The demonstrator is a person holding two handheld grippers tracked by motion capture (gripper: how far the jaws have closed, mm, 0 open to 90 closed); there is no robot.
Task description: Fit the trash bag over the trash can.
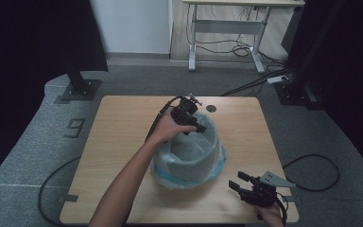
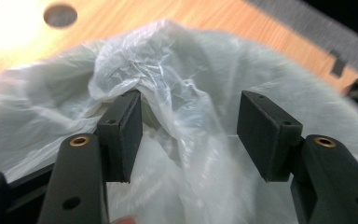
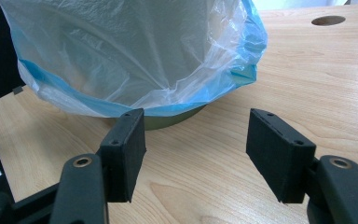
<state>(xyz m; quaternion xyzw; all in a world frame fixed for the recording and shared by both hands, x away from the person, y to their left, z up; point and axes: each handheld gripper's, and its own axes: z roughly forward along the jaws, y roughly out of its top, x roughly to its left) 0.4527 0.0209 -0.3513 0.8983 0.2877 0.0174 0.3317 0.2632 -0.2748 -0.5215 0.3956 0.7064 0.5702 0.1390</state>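
Observation:
A round bin (image 3: 170, 122) lined with a clear plastic bag (image 1: 189, 153) with a blue hem stands in the middle of the wooden table (image 1: 123, 123). My left gripper (image 1: 199, 126) reaches over the bin's far rim. In the left gripper view its jaws (image 2: 189, 126) stand apart with crumpled bag film (image 2: 168, 70) between them; one pad (image 2: 121, 135) touches a fold, the other is clear of it. My right gripper (image 1: 238, 181) rests low near the table's front right corner. It (image 3: 196, 140) is open with nothing between the jaws, and it faces the bag's blue hem (image 3: 242, 51).
A round cable hole (image 1: 211, 108) lies in the table just behind the bin. A white desk (image 1: 227, 23) with hanging cables stands at the back. Black stands (image 1: 80, 85) flank the table on the carpet, and a cable loop (image 1: 312, 172) lies to the right.

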